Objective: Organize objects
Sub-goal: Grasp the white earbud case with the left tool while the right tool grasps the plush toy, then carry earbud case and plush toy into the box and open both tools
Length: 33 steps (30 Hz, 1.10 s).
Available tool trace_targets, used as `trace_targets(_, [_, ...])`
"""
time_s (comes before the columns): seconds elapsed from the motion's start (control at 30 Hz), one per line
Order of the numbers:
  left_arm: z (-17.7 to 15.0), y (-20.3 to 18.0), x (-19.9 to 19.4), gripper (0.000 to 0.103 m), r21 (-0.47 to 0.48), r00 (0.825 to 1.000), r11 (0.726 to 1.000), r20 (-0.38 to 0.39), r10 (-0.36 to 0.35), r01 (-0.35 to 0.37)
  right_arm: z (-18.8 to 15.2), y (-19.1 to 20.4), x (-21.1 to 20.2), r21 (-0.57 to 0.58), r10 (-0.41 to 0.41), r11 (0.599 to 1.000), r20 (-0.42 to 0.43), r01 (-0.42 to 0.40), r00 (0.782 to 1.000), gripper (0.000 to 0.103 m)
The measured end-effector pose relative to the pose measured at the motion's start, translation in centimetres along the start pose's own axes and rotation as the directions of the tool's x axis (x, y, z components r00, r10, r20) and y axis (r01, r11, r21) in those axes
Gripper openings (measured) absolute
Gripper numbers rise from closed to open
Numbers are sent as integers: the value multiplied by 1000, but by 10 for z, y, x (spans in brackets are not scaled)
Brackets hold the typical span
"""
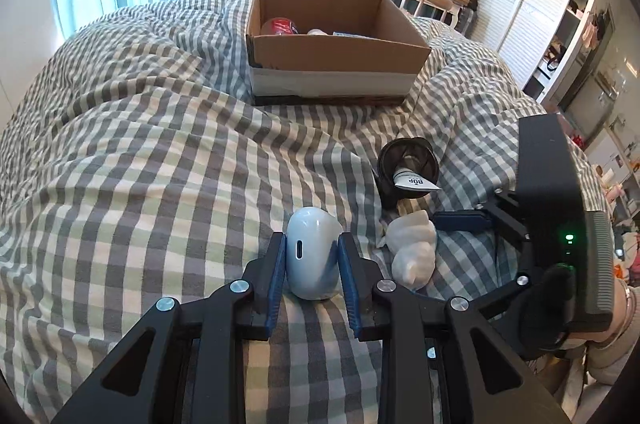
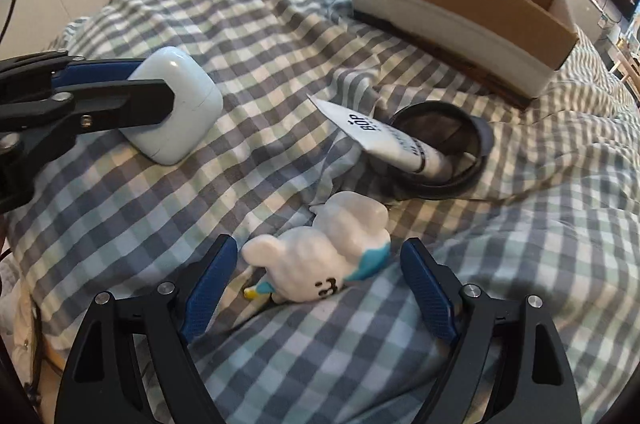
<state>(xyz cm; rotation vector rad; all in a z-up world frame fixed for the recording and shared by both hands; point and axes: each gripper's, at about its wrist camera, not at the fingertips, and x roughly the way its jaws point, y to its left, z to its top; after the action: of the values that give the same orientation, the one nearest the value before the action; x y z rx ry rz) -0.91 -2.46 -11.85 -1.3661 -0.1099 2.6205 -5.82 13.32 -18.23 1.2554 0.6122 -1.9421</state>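
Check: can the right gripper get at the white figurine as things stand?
Probably yes. The right gripper is open with the white figurine lying between its fingers, nothing blocking. The left gripper, shut on the earbuds case, sits off to the side.

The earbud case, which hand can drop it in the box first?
Probably the left. Its tool already squeezes the earbud case, and the cardboard box sits straight ahead. The right tool is open around the white figurine.

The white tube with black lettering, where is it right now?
The white tube lies on the checked blanket with one end inside the black ring, between the white figurine and the cardboard box.
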Motion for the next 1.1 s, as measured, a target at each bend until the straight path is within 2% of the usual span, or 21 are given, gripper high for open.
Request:
trace_targets(0.03, [0,-1,0,26,-1,1000,1000,0,0,0,0,1,1,-2,3,1000,-2,-3,1000,83])
trace_targets(0.13, [-1,-1,0,26,-4,1000,1000,0,-3,3,0,-1,2,2,1,1000,-5,-1,1000,73])
trace_targets(0.43, [-3,-4,-4,26,0,1000,1000,8,2,-2,-2,2,-16,6,-2,1000,39,1,999,68])
trace_targets(0.8, [-4,-8,-22,26,-9,999,1000,41,22,-22,-2,15,-64,-27,-38,999,142,43,989,68])
trace_targets(0.93, [5,-5,-22,26,-46,999,998,28,42,-40,1,17,-87,-49,-38,998,184,48,982,68])
trace_targets(1.1, [24,-3,-24,26,-62,997,997,59,54,-51,10,11,-109,-66,-72,994,218,88,973,68])
